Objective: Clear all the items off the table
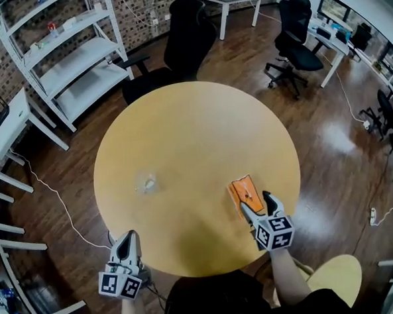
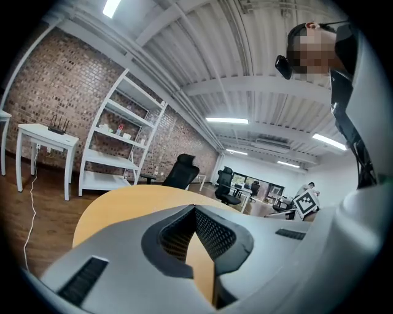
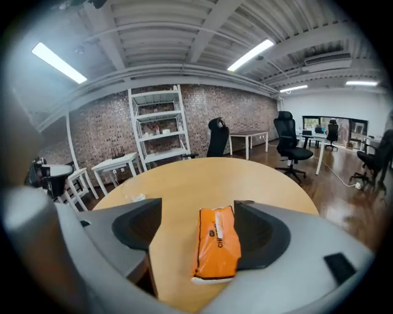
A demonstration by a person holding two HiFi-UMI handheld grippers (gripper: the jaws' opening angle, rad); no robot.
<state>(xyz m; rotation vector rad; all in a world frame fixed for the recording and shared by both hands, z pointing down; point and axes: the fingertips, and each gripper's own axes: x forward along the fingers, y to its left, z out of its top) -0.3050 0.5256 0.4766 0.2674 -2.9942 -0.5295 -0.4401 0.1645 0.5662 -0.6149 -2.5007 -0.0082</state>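
Note:
An orange packet point(image 1: 245, 191) lies flat on the round yellow table point(image 1: 195, 133), near its front right edge. My right gripper point(image 1: 255, 201) reaches over that edge, open, its jaws standing on either side of the packet's near end. In the right gripper view the packet point(image 3: 218, 242) lies between the jaws of the right gripper point(image 3: 198, 201), closer to the right jaw, and is not squeezed. A small crumpled clear wrapper point(image 1: 147, 184) sits left of centre. My left gripper point(image 1: 127, 238) is shut on nothing, just off the table's front left edge.
A black office chair point(image 1: 186, 41) stands at the table's far side, with a second one point(image 1: 295, 41) to the back right. White shelving point(image 1: 71, 54) and a white desk point(image 1: 6, 131) are on the left. A pale round seat point(image 1: 340, 273) is by my right arm.

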